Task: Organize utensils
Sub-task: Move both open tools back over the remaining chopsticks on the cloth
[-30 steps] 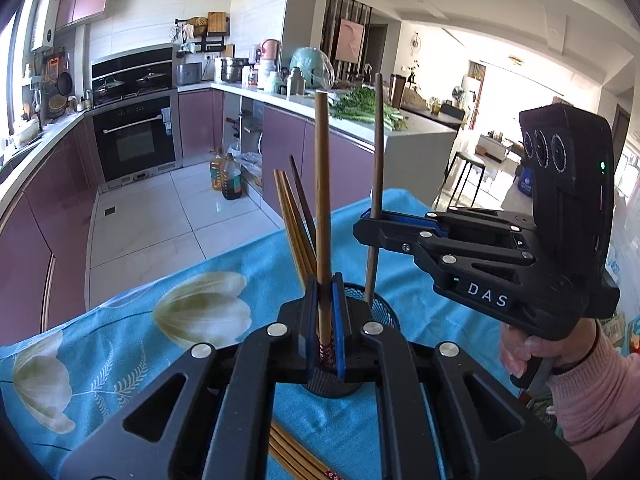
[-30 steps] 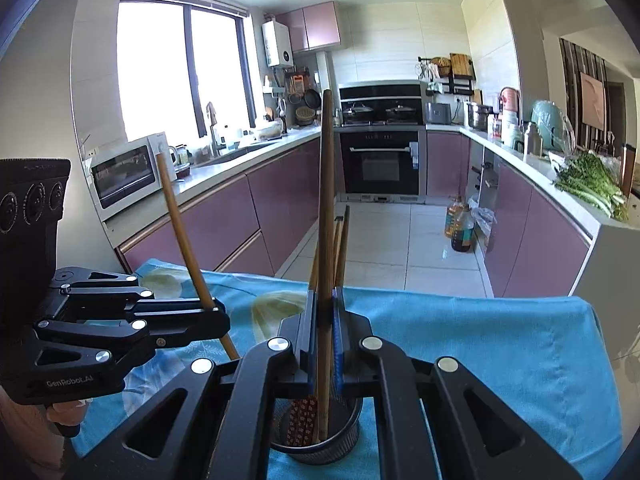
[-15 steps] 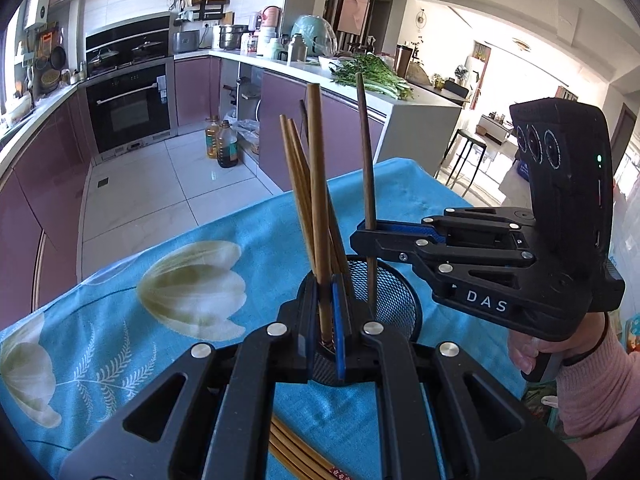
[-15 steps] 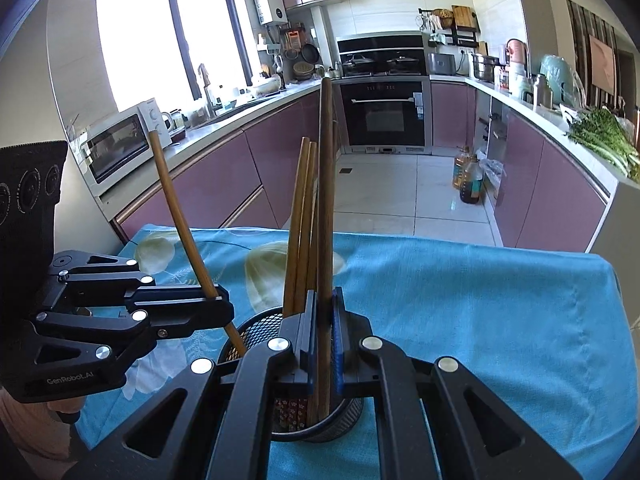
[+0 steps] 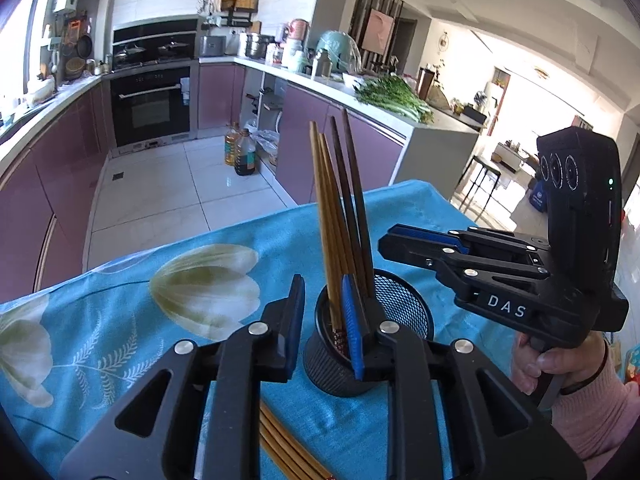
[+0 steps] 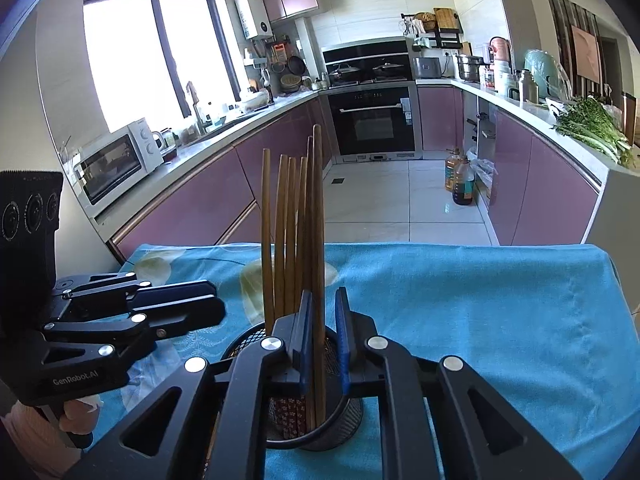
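- On the blue tablecloth (image 5: 120, 360) with pale flower prints stands a black mesh holder (image 5: 400, 296), and several chopsticks (image 5: 340, 216) stand upright in it, leaning together like a bundle.
- At the holder's rim, my left gripper (image 5: 322, 326) has just been opening: its blue pads now stand apart with a clear gap. The light brown chopsticks rise close by the right pad, partly behind it, and the left pad touches nothing.
- From my right wrist view, my right gripper (image 6: 323, 338) is just above the holder (image 6: 344, 416). Its jaws have also just been opening, but only to a narrow gap. One chopstick (image 6: 318, 240) rises between the pads; I cannot tell if the left pad touches it, while the right pad is apart from it, so it is not squeezed.
- Other chopsticks (image 6: 286, 236) stand just to the left of that one, inside the same holder.
- Below my left gripper, more loose chopsticks (image 5: 288, 452) lie flat on the cloth, near the holder's base.
- A hand (image 5: 560, 364) in a pink sleeve holds the grip of my right gripper in the left wrist view.
- Behind the table there is a kitchen with purple cabinets (image 6: 192, 208) and a black oven (image 6: 374, 120).
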{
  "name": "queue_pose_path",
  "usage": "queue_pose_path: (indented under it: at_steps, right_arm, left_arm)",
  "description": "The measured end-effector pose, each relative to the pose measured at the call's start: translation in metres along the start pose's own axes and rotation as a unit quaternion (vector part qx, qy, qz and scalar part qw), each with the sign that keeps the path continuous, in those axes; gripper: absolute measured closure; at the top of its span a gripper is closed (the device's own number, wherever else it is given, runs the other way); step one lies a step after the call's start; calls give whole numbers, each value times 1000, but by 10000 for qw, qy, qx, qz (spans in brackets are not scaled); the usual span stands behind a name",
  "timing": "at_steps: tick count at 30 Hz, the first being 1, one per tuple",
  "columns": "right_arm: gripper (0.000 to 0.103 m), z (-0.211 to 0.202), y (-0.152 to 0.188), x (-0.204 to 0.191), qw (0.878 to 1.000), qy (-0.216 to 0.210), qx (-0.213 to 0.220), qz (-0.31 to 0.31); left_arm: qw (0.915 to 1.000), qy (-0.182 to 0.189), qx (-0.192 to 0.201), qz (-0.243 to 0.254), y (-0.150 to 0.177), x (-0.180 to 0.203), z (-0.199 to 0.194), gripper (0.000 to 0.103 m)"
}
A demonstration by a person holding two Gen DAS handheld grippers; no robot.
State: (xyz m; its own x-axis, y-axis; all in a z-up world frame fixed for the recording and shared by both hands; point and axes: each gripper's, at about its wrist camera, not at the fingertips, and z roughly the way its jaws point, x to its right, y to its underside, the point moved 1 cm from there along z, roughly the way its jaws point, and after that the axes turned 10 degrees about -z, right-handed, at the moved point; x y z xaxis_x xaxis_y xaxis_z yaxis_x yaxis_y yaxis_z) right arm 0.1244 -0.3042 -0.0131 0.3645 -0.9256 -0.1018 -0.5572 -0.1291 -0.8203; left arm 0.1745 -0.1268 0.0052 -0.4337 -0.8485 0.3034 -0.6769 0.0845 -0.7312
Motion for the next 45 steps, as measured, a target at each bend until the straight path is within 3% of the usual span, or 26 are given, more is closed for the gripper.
queue_pose_path:
  at_steps: [4, 8, 11, 15, 21, 28, 45]
  right_arm:
    - [84, -18, 2, -11, 9996, -135, 232, -129]
    - [70, -40, 9, -31, 9977, -362, 437, -376]
    - [68, -47, 15, -48, 9960, -566, 404, -564]
    - [65, -45, 36, -71, 9933, -872, 189, -733]
    - [65, -10, 76, -89, 9914, -1023, -508, -643]
    - [65, 16, 100, -105, 9889, -936, -948, -664]
    - [65, 33, 112, -111, 9887, -712, -1143, -659]
  left_arm:
    - [9988, -169, 450, -1, 10, -2, -32, 73]
    - [9953, -423, 873, 29, 27, -7, -65, 47]
    - [9935, -631, 945, -19, 45, -13, -77, 46]
    - [9917, -887, 904, -200, 69, -27, -86, 34]
    - [9857, -1465, 754, -358, 111, -49, -88, 14]
    - [9830, -1695, 462, -535, 140, -65, -80, 13]
    - [9845, -1630, 114, -634, 149, -61, -62, 19]
